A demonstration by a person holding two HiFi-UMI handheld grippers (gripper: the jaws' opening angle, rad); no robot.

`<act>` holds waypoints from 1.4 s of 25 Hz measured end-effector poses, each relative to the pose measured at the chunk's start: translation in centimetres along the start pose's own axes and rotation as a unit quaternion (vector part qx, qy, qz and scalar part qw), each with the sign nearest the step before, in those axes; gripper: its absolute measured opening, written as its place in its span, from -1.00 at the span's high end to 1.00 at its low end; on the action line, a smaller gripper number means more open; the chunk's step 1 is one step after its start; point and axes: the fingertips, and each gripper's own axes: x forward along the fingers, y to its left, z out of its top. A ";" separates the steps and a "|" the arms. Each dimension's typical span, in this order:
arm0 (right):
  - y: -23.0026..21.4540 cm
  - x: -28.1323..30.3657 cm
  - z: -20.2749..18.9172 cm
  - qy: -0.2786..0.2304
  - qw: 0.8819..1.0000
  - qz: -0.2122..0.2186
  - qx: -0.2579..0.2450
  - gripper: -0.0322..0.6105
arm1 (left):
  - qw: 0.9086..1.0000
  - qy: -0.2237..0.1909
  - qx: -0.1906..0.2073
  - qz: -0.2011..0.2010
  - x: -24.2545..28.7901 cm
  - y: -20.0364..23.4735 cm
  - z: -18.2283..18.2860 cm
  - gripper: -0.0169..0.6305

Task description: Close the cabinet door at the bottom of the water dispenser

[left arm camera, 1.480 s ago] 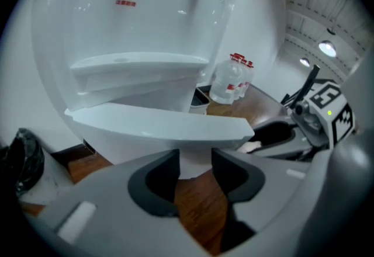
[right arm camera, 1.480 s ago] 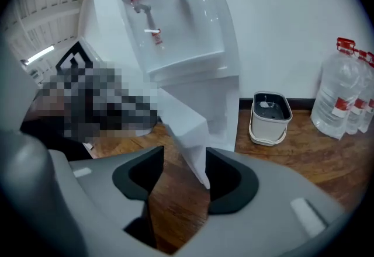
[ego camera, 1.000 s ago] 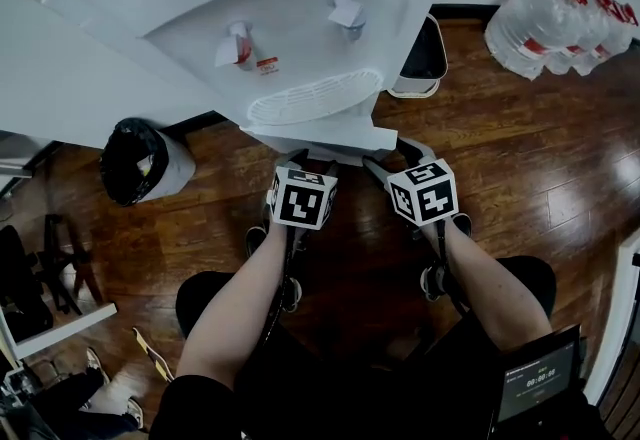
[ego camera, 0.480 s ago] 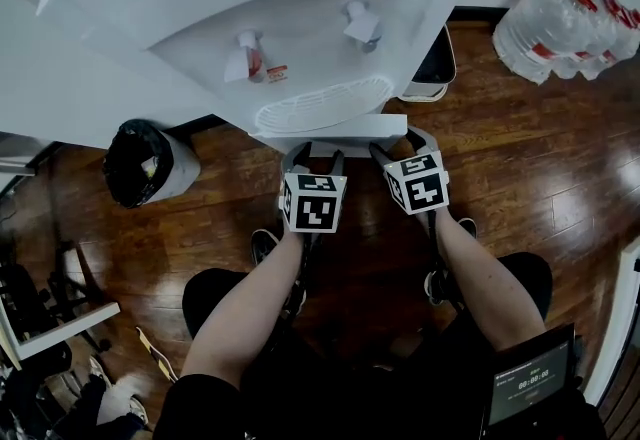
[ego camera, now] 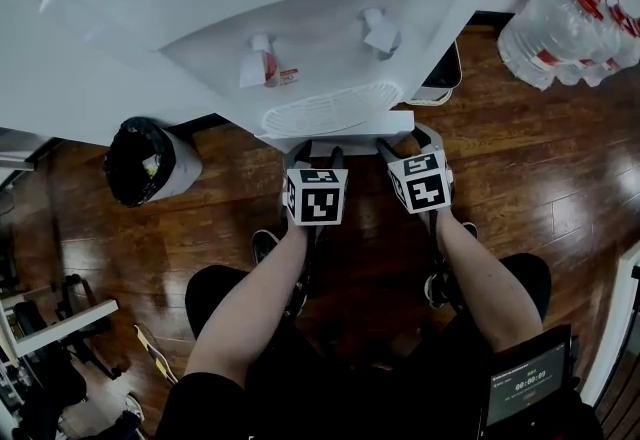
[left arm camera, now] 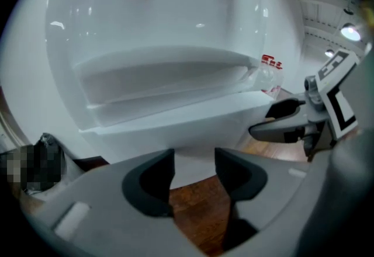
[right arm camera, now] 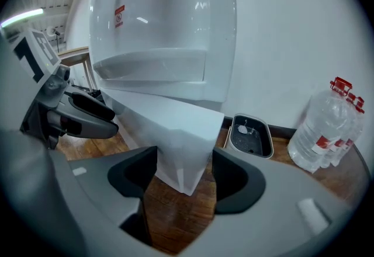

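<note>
The white water dispenser (ego camera: pixel 300 18) fills the top of the head view. Its bottom cabinet door (ego camera: pixel 340 146) shows as a white panel edge just under the drip grille (ego camera: pixel 325 108). In the right gripper view the door's corner (right arm camera: pixel 175 133) juts out between my right gripper's (right arm camera: pixel 184 168) jaws, which are closing slightly without pressing on it. My left gripper (left arm camera: pixel 194 162) is open with only floor between its jaws, facing the dispenser's lower front (left arm camera: pixel 175 127). Both the left gripper (ego camera: pixel 313 160) and the right gripper (ego camera: pixel 405 143) sit side by side at the door.
A bin with a black bag (ego camera: pixel 148 160) stands left of the dispenser. A grey tray (ego camera: pixel 440 68) sits at its right, with water bottles (ego camera: pixel 575 28) beyond. A tablet (ego camera: pixel 530 383) is at the lower right. The floor is dark wood (ego camera: pixel 520 168).
Both grippers have moved forward to the dispenser's base. The white door panel, angled outward before, now lies closer to the dispenser's front.
</note>
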 end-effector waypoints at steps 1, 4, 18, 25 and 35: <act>-0.1 0.0 0.2 -0.001 1.000 0.000 -0.003 -0.03 | 1.000 0.000 0.002 -0.001 0.0 -0.2 0.1 0.25; -0.5 0.2 0.6 -0.003 1.000 -0.001 -0.016 -0.02 | 1.000 -0.002 0.007 -0.002 0.0 -0.3 0.3 0.21; -1.2 0.5 2.4 -0.010 0.999 0.001 -0.035 -0.03 | 1.000 0.010 -0.017 -0.021 -0.1 -0.5 0.9 0.22; -1.5 0.9 3.0 -0.018 0.999 0.002 -0.038 -0.03 | 0.999 0.004 -0.031 -0.028 0.1 -0.6 1.3 0.22; -2.4 2.7 3.2 -0.005 0.999 -0.005 -0.042 -0.03 | 0.999 0.012 -0.044 -0.021 0.1 0.6 1.6 0.22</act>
